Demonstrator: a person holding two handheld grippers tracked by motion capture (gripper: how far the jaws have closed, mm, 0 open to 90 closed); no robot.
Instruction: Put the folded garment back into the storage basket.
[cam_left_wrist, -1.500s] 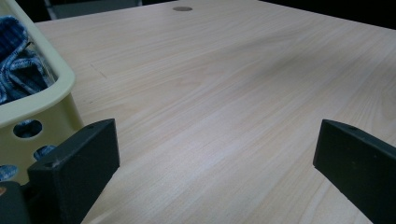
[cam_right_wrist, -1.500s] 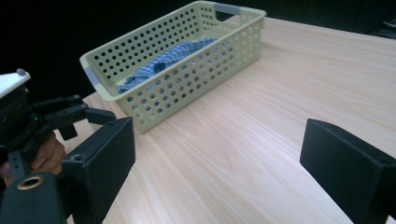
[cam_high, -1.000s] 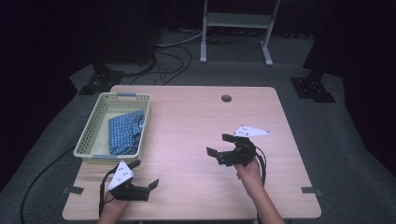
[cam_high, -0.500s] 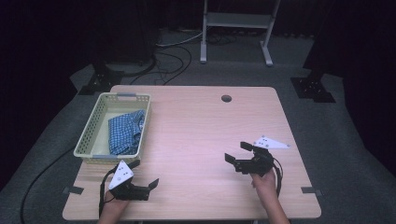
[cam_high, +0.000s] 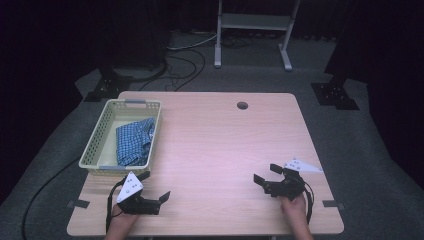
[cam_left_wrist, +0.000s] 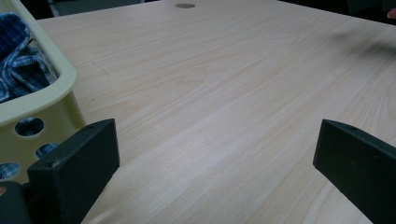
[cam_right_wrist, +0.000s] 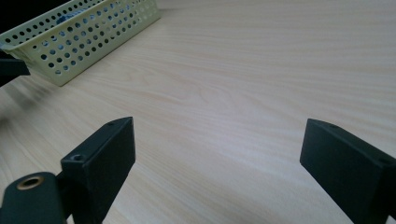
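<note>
In the left gripper view the yellow basket (cam_left_wrist: 44, 100) is cut off by the left edge, and its wall hides most of the blue checked cloth (cam_left_wrist: 18, 56). In the right gripper view the basket (cam_right_wrist: 79, 35) runs off the top edge.

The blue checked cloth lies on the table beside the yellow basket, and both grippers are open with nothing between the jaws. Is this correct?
Not quite: the blue checked cloth lies inside the yellow basket, as the high view shows. The rest holds: left gripper and right gripper are open with nothing between the jaws.
</note>
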